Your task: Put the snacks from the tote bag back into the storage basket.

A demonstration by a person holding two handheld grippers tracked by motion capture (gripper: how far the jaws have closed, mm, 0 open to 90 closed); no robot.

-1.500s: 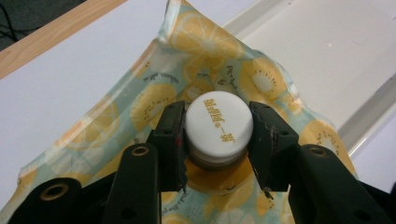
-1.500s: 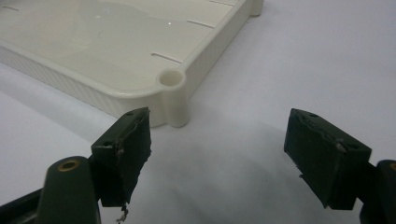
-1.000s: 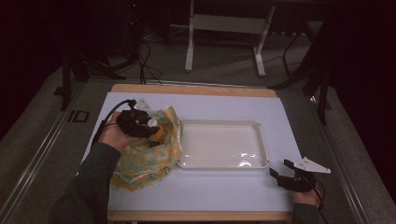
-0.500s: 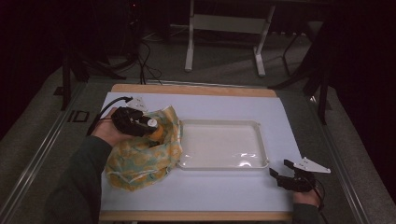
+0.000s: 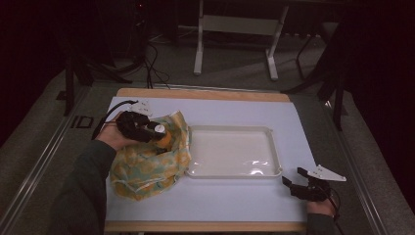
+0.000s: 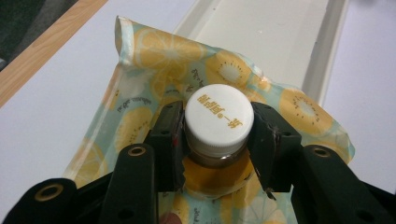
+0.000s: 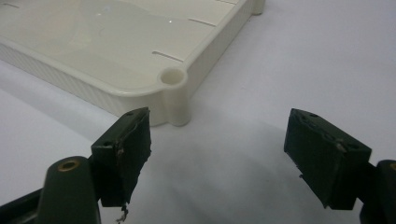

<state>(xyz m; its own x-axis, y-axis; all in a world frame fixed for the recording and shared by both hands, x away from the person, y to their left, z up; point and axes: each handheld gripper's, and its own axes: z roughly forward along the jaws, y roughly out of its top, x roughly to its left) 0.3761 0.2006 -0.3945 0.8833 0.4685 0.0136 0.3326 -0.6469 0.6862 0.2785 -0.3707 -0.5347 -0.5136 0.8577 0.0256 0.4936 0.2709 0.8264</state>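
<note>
Both the left gripper (image 6: 219,154) and the right gripper (image 7: 217,158) have matte black jaws with chipped rubber pads and brass-ringed screw holes, a black cable (image 5: 110,111) trails at upper left, a grey three-cornered plate (image 5: 330,173) tops the lower-right one, and the sleeve (image 5: 80,196) is dark grey-green.

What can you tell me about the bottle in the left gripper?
The bottle is small and clear, with amber contents and a white ribbed screw cap printed in gold characters, closed. The left gripper clamps it just under the cap, a pad on each side. It sits over the lemon-print bag, left of the tray. Its base is hidden.
</note>
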